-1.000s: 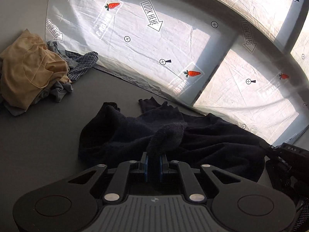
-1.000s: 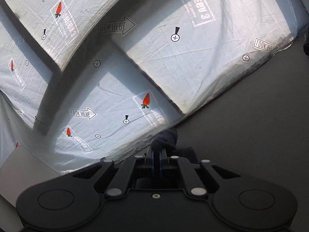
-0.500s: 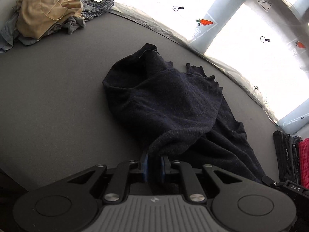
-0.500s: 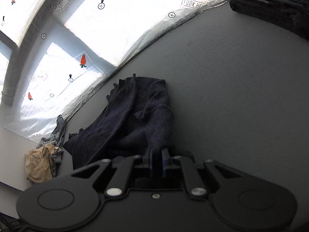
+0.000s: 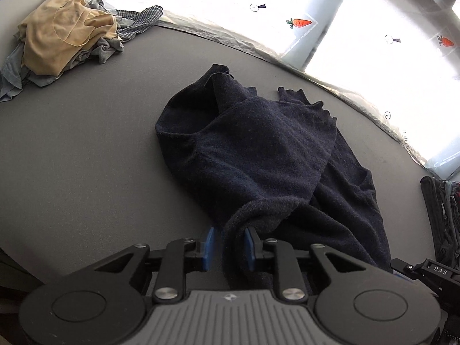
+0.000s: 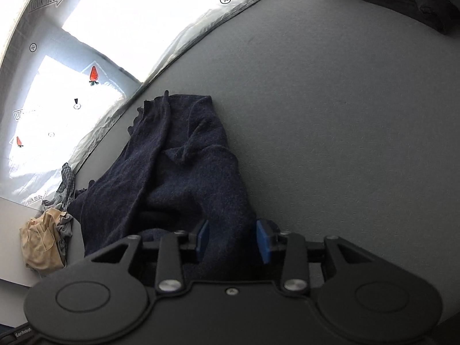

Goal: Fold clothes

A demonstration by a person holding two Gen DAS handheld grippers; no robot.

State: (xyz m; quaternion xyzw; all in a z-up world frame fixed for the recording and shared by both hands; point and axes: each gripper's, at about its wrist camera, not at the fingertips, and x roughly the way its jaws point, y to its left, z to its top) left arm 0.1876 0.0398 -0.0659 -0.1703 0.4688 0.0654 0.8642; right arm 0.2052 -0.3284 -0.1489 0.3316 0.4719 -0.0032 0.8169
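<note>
Left wrist view shows the dark sweater (image 5: pixel 258 155) lying rumpled mid-desk (image 5: pixel 72 158), its near edge between the left gripper (image 5: pixel 227 243) and right gripper (image 6: pixel 231 240), whose jaws have just been opening, probably to release the cloth after laying it down.

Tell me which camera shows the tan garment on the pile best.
The left wrist view: the tan garment sits large and well lit at upper left. The right wrist view shows it only small and shaded at the lower left edge.
</note>
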